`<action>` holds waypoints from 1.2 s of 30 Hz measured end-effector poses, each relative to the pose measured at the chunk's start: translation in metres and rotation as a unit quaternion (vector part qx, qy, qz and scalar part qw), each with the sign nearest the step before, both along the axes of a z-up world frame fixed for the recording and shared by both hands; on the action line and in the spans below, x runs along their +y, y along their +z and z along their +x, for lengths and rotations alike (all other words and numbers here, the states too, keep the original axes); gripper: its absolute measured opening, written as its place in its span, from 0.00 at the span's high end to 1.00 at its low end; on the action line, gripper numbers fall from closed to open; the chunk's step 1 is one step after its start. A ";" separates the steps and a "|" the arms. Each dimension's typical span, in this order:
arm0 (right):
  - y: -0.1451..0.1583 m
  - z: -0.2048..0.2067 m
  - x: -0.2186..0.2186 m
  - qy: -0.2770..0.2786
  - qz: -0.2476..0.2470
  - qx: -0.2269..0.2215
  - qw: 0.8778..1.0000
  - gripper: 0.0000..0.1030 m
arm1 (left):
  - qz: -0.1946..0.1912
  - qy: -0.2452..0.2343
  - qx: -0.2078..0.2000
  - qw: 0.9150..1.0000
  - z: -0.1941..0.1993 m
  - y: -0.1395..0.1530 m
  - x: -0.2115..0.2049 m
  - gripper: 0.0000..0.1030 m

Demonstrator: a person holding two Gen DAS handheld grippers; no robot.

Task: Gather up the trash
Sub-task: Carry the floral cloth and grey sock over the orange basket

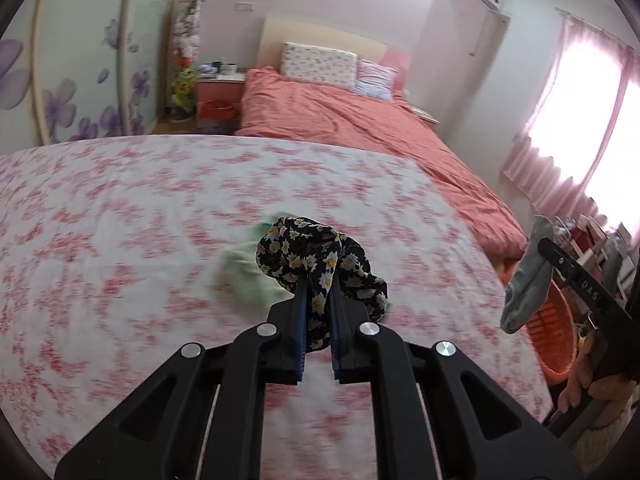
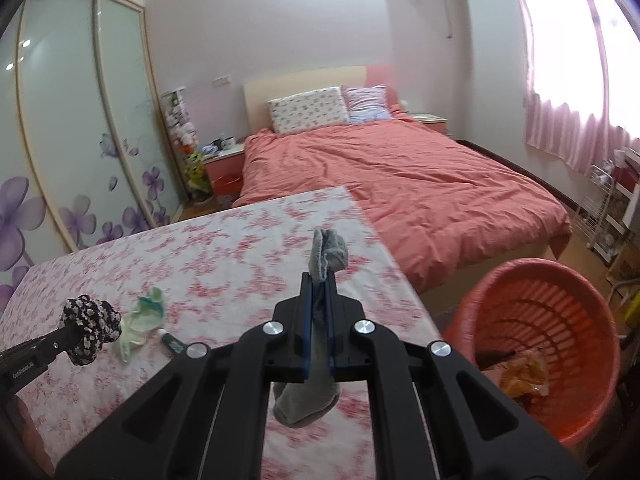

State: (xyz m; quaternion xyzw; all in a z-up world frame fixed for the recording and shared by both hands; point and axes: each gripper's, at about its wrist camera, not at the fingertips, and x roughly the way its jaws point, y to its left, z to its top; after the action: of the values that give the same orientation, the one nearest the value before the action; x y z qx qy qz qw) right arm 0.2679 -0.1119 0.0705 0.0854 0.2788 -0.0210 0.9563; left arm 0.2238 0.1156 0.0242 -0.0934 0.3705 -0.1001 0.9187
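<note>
- trash basket (image 2: 560, 320): big, round, orange plastic with slots all over its wall. it stands on the floor just beside the table, at the right. its near rim is cut off by the edge of the right view. something yellow and crinkly (image 2: 524, 372) lies inside, too blurry to tell what it is.
- table cloth (image 2: 224, 256): white with pink flowers, smeared and blurry in both views. the two tools cover its near part.
- right gripper (image 2: 319, 280): black arms with blue pads, clenched on a grey sock (image 2: 326, 254). the sock looks soft and fuzzy. its top pokes up past the tips and its toe hangs down under the jaws, above the table.
- left gripper (image 1: 318, 280): clenched on a black cloth with little yellow and white flowers (image 1: 308, 248). the cloth is bunched in a lumpy ball and held above the table.
- pale green rag (image 2: 140, 322): thin and crumpled, flat on the table. in the left view the flowered cloth hides part of it.
- small dark green and white thing (image 2: 172, 343): it lies just beside the rag. too small to tell what it is.
</note>
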 end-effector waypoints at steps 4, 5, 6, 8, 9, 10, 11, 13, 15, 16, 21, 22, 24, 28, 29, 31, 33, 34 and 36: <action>0.001 -0.018 -0.030 -0.025 0.001 -0.008 1.000 0.94 | -0.006 -0.029 -0.001 1.000 0.000 0.002 -0.036 0.91; 0.002 -0.022 -0.038 -0.031 0.000 -0.011 0.999 0.94 | -0.007 -0.036 -0.002 0.999 0.000 0.003 -0.044 0.91; 0.002 -0.027 -0.044 -0.036 0.000 -0.012 0.999 0.94 | -0.008 -0.045 -0.002 0.999 0.000 0.003 -0.054 0.91; 0.003 -0.037 -0.058 -0.048 0.000 -0.016 0.999 0.94 | -0.011 -0.059 -0.002 0.998 -0.001 0.004 -0.069 0.91; 0.003 -0.042 -0.066 -0.055 -0.001 -0.019 0.998 0.94 | -0.013 -0.066 -0.002 0.998 -0.001 0.004 -0.078 0.91; 0.003 -0.048 -0.071 -0.061 -0.002 -0.021 0.998 0.94 | -0.015 -0.076 -0.003 0.997 -0.002 0.004 -0.088 0.91; 0.003 -0.052 -0.077 -0.065 -0.002 -0.023 0.998 0.94 | -0.017 -0.081 -0.003 0.997 -0.001 0.004 -0.094 0.91; 0.004 -0.060 -0.088 -0.080 -0.006 -0.027 0.996 0.93 | -0.020 -0.096 -0.003 0.995 -0.001 0.004 -0.109 0.91; 0.004 -0.069 -0.100 -0.094 -0.008 -0.032 0.995 0.93 | -0.023 -0.110 -0.003 0.994 -0.002 0.003 -0.125 0.91; 0.004 -0.073 -0.107 -0.101 -0.008 -0.035 0.994 0.93 | -0.025 -0.118 -0.003 0.993 -0.002 0.003 -0.134 0.91; 0.003 -0.089 -0.139 -0.135 -0.014 -0.047 0.990 0.93 | -0.029 -0.157 -0.001 0.987 -0.001 -0.002 -0.178 0.91; 0.003 -0.091 -0.145 -0.142 -0.015 -0.049 0.989 0.94 | -0.030 -0.166 0.000 0.986 -0.001 -0.003 -0.187 0.91; 0.001 -0.094 -0.159 -0.153 -0.013 -0.052 0.987 0.93 | -0.031 -0.182 0.001 0.983 0.000 -0.004 -0.204 0.91; -0.005 -0.096 -0.182 -0.170 -0.008 -0.054 0.984 0.93 | -0.033 -0.212 0.003 0.977 0.002 -0.008 -0.238 0.91; -0.006 -0.096 -0.186 -0.172 -0.007 -0.054 0.983 0.93 | -0.033 -0.219 0.003 0.975 0.002 -0.008 -0.246 0.91; -0.009 -0.096 -0.197 -0.179 -0.003 -0.054 0.982 0.93 | -0.031 -0.233 0.003 0.972 0.003 -0.010 -0.261 0.91; -0.014 -0.097 -0.209 -0.184 0.003 -0.054 0.981 0.93 | -0.028 -0.245 0.004 0.969 0.004 -0.012 -0.275 0.91; -0.015 -0.097 -0.213 -0.186 0.005 -0.053 0.981 0.93 | -0.027 -0.251 0.006 0.968 0.005 -0.014 -0.282 0.91; -0.019 -0.097 -0.222 -0.189 0.009 -0.051 0.981 0.93 | -0.025 -0.263 0.011 0.964 0.005 -0.019 -0.298 0.91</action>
State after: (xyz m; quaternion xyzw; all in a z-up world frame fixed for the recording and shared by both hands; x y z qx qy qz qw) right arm 0.1712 -0.3337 0.0511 0.1466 0.2085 -0.1943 0.9472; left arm 0.2287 -0.1826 0.0055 -0.0168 0.3891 -0.3463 0.8535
